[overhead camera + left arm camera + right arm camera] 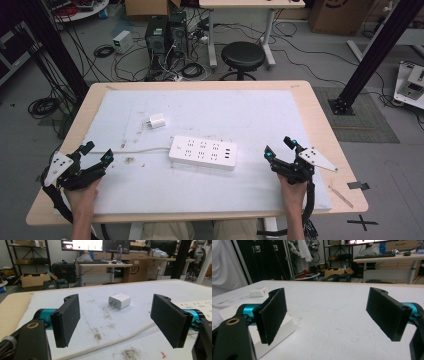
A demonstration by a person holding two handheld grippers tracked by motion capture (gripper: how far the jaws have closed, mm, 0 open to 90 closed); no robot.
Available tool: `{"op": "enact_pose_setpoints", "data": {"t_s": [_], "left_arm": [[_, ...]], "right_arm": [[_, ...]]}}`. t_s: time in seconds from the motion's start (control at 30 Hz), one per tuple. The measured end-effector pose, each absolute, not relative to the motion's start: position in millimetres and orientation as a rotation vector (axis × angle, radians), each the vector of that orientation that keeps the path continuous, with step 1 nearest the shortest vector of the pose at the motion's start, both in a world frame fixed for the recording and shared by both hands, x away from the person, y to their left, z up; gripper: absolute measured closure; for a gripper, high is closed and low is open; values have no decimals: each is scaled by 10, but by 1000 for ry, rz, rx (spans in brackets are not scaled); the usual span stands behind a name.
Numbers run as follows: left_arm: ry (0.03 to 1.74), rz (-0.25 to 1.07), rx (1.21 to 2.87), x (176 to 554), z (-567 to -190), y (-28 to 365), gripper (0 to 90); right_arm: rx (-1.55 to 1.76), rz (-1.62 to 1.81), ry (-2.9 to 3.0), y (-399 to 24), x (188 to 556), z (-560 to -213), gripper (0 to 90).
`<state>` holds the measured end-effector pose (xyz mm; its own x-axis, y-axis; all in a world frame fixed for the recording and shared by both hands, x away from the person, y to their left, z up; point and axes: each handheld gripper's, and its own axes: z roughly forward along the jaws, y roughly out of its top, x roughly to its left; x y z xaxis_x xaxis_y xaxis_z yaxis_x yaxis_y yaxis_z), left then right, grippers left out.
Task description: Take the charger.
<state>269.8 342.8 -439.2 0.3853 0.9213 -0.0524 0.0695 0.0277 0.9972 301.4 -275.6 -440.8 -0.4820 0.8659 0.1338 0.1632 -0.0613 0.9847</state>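
Observation:
A white power strip lies flat in the middle of the white mat, its cord running off to the left. A small white plug adapter lies on its side a little beyond it; in the left gripper view this adapter sits between and beyond the jaws. My left gripper rests at the mat's left edge, open, nothing between its pads. My right gripper stands open at the right, empty, with the power strip's end beside its left pad.
The mat covers most of the wooden table. A black stool, computer towers and loose cables stand on the floor beyond the far edge. Dirt marks spot the mat near the cord.

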Motion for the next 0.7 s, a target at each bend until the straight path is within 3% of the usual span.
{"op": "enact_pose_setpoints", "data": {"t_s": [0.7], "left_arm": [[969,939,1362,2693,-4368,3368,240]], "right_arm": [[1104,1571,1659,-2730,2998,-4405,170]]}}
